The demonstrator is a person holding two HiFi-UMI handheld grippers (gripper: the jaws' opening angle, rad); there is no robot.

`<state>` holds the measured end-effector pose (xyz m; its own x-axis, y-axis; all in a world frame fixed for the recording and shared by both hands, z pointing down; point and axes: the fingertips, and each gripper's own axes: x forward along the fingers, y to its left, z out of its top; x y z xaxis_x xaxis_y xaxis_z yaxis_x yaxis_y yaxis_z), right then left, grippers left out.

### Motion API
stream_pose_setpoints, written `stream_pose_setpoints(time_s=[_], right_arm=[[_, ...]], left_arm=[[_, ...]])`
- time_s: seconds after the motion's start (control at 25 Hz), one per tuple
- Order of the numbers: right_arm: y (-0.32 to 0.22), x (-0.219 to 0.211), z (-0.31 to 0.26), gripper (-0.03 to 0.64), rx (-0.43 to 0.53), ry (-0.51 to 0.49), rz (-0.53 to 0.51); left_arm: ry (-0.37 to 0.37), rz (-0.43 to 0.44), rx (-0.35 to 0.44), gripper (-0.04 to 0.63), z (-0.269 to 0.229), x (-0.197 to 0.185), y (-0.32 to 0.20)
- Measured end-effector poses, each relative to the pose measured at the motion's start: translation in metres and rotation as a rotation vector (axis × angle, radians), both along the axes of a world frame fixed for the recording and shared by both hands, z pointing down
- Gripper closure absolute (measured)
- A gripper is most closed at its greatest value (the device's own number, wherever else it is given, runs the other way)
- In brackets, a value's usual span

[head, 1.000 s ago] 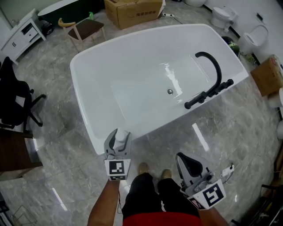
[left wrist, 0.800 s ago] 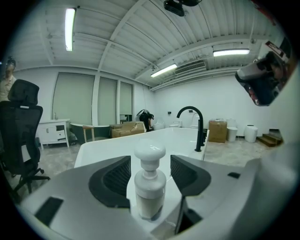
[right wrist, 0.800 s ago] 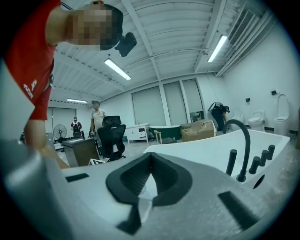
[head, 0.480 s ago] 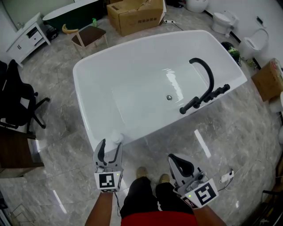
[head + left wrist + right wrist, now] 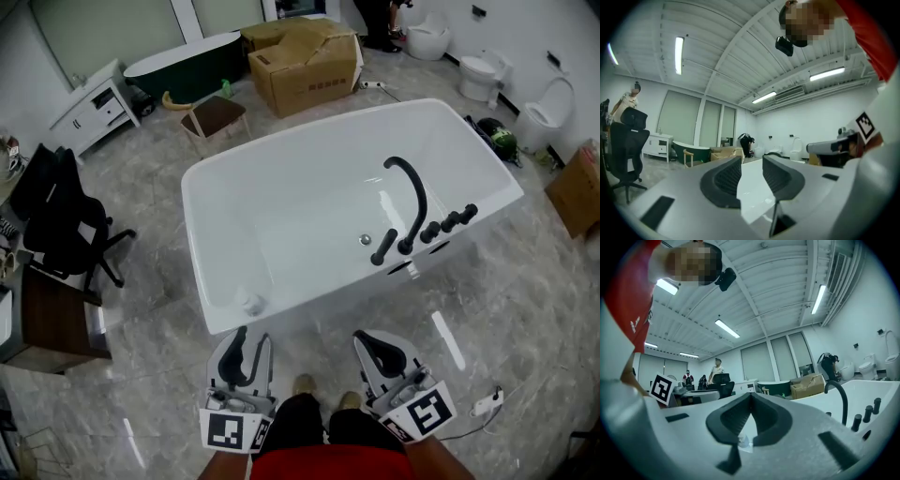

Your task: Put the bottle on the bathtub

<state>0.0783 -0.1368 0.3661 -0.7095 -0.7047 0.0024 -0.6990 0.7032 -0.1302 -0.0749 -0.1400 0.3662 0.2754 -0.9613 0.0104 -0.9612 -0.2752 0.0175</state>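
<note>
A: Bottle point(image 5: 250, 303) placement: where is it?

B: On the bathtub point(image 5: 190, 216), on the rim at the corner nearest the person, below and left of the head view's centre. It stands alone, with nothing touching it.

A: What has changed?

B: A second ago the left claw point(image 5: 253, 339) was closed around the bottle at that rim. Half a second ago its jaws had opened just short of it. It has since drawn back toward the bottom of the frame and is clear of the tub.

A: So the job is finished?

B: I judge so. The bottle is released and rests where the task wants it.

A: And the claws?

B: In its own view the left claw point(image 5: 751, 161) is moderately open and holds nothing, with only the white tub showing through the gap. The right claw point(image 5: 367, 342) is empty, and its own view point(image 5: 751, 397) shows the jaw tips meeting.

A: What does each view add?

B: Only the head view shows the bottle plainly. The right claw's view catches the black faucet point(image 5: 836, 397) at its right edge, and the left claw's view misses both.
</note>
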Motion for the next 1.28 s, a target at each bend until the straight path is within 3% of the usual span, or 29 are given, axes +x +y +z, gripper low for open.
stream_pose_setpoints(time_s=[0.12, 0.2, 0.56, 0.72, 0.92, 1.28], right_arm=[[0.010, 0.015, -0.016, 0.612, 0.027, -0.032, -0.017], [0.017, 0.022, -0.027, 0.612, 0.046, -0.050, -0.031], [0.036, 0.034, -0.069, 0.612, 0.125, -0.090, -0.061], [0.046, 0.025, -0.079, 0.612, 0.150, -0.068, -0.063], [0.057, 0.014, -0.081, 0.614, 0.166, -0.031, -0.059], [0.065, -0.007, -0.076, 0.614, 0.163, 0.014, -0.065]], left_arm=[[0.014, 0.026, 0.021, 0.539, -0.029, 0.032, 0.014], [0.011, 0.043, 0.034, 0.568, -0.043, 0.050, 0.024], [0.026, 0.157, 0.064, 0.584, -0.088, 0.103, 0.045], [0.009, 0.201, 0.070, 0.584, -0.090, 0.104, 0.053], [0.003, 0.255, 0.018, 0.584, -0.078, 0.101, 0.064], [0.028, 0.277, 0.010, 0.584, -0.071, 0.090, 0.068]])
